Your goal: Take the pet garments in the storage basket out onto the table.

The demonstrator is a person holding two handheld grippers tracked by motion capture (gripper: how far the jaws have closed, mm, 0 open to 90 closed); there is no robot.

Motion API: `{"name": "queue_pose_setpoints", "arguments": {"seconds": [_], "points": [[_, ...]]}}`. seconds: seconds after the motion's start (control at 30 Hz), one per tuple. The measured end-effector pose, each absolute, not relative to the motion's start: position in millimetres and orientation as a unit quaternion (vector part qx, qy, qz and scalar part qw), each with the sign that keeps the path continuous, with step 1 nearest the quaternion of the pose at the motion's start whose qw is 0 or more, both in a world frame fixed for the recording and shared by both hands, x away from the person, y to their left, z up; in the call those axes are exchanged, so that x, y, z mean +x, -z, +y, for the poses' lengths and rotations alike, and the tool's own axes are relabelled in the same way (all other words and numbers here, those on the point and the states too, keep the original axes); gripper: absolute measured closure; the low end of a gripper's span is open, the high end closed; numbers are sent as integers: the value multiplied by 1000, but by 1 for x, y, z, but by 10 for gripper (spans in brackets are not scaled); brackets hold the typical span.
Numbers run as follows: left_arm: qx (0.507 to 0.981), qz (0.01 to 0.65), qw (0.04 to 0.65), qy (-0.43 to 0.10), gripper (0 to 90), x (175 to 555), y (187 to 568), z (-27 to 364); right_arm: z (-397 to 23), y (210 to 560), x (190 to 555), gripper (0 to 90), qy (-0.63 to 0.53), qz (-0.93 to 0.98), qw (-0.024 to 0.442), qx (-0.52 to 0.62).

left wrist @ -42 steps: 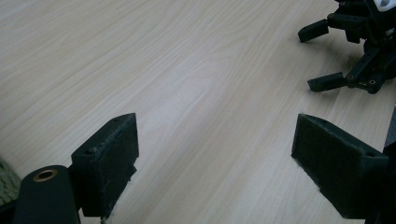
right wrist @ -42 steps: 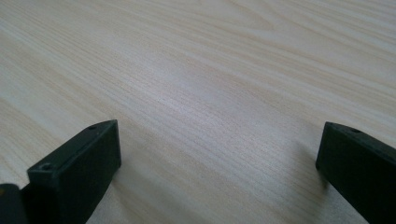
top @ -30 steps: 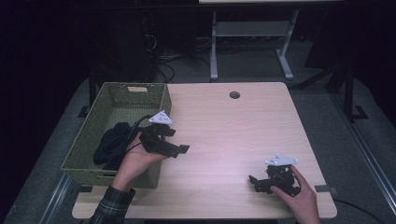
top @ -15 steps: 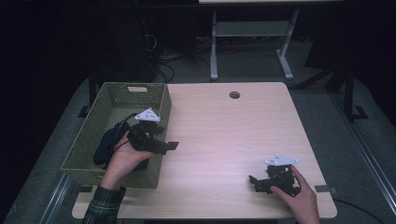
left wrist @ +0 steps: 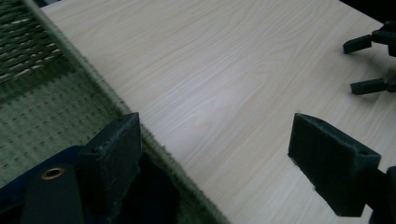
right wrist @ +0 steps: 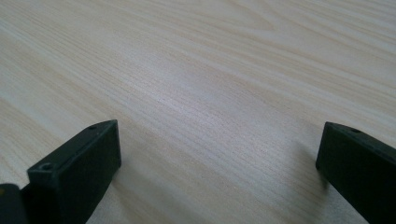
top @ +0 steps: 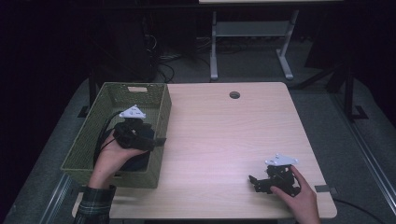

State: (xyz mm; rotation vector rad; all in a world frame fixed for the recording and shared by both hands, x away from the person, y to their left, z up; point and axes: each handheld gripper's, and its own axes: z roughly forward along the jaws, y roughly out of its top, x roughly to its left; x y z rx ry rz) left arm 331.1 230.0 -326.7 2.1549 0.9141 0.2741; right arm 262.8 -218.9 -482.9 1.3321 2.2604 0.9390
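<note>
A person sits at a light wooden table [top: 224, 135], holding a black two-jaw gripper in each hand. The left gripper [top: 159, 141] hangs over the near right corner of a green woven basket [top: 161, 100] that stands on the table's left side, its jaws pointing right, out across the basket's rim. In the left gripper view those jaws stand wide apart with nothing between them; one is over the basket, the other over the bare tabletop, and the woven rim runs diagonally between them. Directly beneath the basket-side jaw lies a dark navy cloth item [left wrist: 28, 196] with a strap bearing a brass eyelet [left wrist: 52, 173]. The right gripper [top: 254, 183] rests low near the table's front right, well apart from the basket, jaws released and spread wide over bare wood grain, gripping nothing.
</note>
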Motion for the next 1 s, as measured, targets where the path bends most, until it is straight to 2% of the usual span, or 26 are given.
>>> {"name": "queue_pose_setpoints", "arguments": {"seconds": [0.57, 1.0], "points": [[826, 409, 361, -140, 169, 338, 333, 282, -219, 483, 263, 0, -332, 799, 178, 469], [820, 438, 336, -152, 169, 346, 348, 307, -219, 483, 263, 0, -332, 799, 178, 469]]}}
